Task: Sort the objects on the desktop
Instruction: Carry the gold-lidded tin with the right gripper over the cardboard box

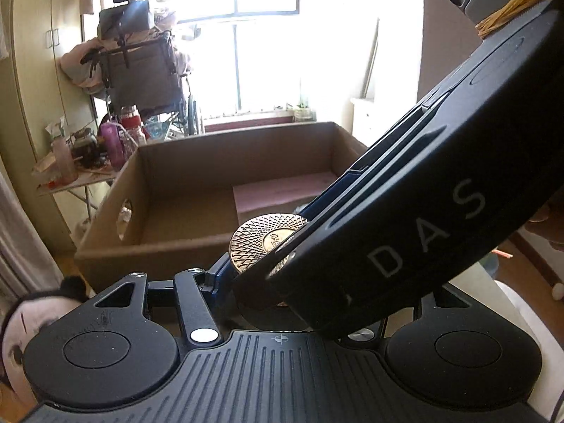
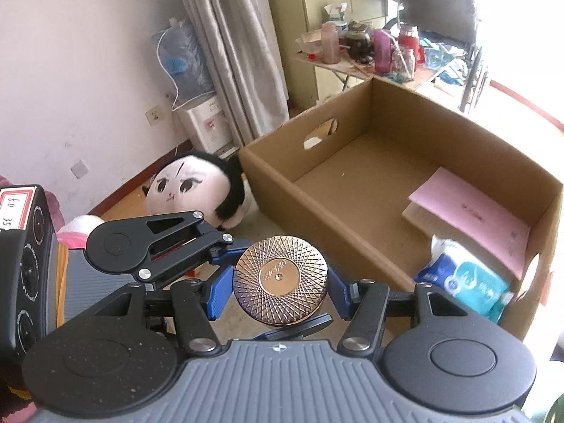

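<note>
Nearest, the right hand-held gripper (image 2: 280, 290) has its blue pads clamped on either side of a round gold-lidded tin (image 2: 281, 279), lid facing up. The left hand-held gripper (image 2: 229, 248) reaches in from the left, closed against the same tin at its far-left edge; how firmly it grips, I cannot tell. Just beyond sits an open cardboard box (image 2: 282, 179), holding a pink booklet (image 2: 472, 211) and a blue tissue pack (image 2: 465, 280) at its right end. Left of the box lies a plush doll (image 2: 190, 187). Further back, a cluttered folding table (image 2: 356, 65) carries bottles.
</note>
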